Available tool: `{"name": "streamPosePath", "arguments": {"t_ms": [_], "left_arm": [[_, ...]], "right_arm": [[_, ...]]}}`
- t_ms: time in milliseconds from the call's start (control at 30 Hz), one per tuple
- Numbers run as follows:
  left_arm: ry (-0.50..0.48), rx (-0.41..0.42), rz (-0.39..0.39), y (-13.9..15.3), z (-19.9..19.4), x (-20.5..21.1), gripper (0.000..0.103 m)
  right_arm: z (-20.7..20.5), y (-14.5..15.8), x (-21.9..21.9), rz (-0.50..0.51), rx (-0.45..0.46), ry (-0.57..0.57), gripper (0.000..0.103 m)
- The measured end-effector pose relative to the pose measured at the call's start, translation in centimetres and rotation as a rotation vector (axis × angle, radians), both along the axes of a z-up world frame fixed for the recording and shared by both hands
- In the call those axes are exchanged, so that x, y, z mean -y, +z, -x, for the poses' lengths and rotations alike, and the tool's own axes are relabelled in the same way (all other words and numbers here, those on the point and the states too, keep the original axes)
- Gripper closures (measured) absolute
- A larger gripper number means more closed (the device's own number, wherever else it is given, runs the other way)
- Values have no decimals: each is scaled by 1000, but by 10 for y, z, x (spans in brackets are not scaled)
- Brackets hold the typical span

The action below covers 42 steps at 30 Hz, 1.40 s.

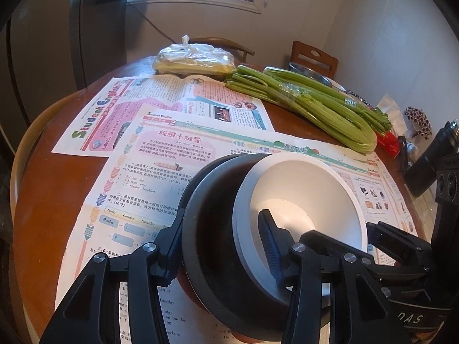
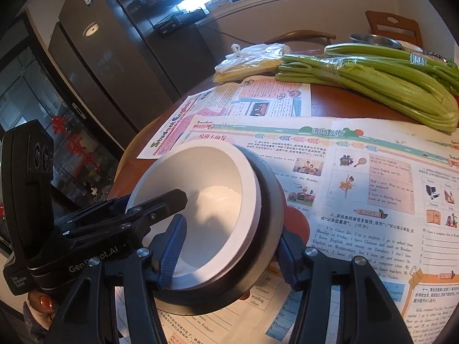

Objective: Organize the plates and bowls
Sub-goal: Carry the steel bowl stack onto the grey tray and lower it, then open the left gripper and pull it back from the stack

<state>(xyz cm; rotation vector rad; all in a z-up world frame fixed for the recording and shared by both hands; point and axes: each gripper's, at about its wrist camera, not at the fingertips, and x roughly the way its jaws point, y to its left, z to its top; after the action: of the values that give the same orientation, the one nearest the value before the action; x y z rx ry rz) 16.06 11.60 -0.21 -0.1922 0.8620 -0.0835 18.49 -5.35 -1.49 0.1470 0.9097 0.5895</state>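
Both grippers are clamped on the same nested stack. The left gripper point(image 1: 221, 246) has one finger outside the dark bowl point(image 1: 212, 258) and the other inside the white bowl point(image 1: 304, 197). The right gripper point(image 2: 229, 246) pinches the opposite side the same way, its left pad inside the white bowl point(image 2: 212, 200) and its right pad on the dark bowl's point(image 2: 269, 206) outer wall. The stack sits tilted at the near edge of the round wooden table point(image 1: 43, 172), over spread newspaper sheets point(image 1: 160, 154).

Surroundings:
- celery bundles point(image 1: 315, 100) far right, well apart from the stack
- bagged yellow food point(image 1: 195, 60) at the far side
- metal bowl point(image 1: 308, 71) behind the celery
- dark bottle point(image 1: 436, 157) near the right edge
- two chairs point(image 1: 314, 57) beyond the table.
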Motion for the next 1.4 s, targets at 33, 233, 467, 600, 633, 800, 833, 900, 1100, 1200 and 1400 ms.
{"name": "streamPosePath", "arguments": {"t_ms": [33,233,467,600,633,800,833,900,1100,1200,1400], "left_arm": [[1,0,0,0,1,0,53],[1,-4,-7,1,3,1,51],[13,-2,7,2,7,-3,51],[22,15,-5,8,12,-4,50],[28,20,-11,10,13,-4,49],[59,69,-51,25,24,-4,45],[62,75,-56,27,26,-4,45],[62,84,-64,31,33,-3,44],[95,124,-70,39,59,-2,42],[140,152,-74,41,79,0,40],[168,123,-104,27,118,15,36]], "right_arm": [[0,0,0,3,4,-3,44],[4,3,2,18,25,-27,44],[12,8,3,58,68,-57,44],[15,12,3,66,88,-59,44],[16,12,3,72,92,-57,44],[19,17,2,78,116,-63,44],[20,18,3,83,122,-67,44],[23,21,4,91,136,-71,44],[50,38,13,119,219,-75,43],[66,42,17,132,249,-74,41],[99,35,24,171,257,-80,40]]}}
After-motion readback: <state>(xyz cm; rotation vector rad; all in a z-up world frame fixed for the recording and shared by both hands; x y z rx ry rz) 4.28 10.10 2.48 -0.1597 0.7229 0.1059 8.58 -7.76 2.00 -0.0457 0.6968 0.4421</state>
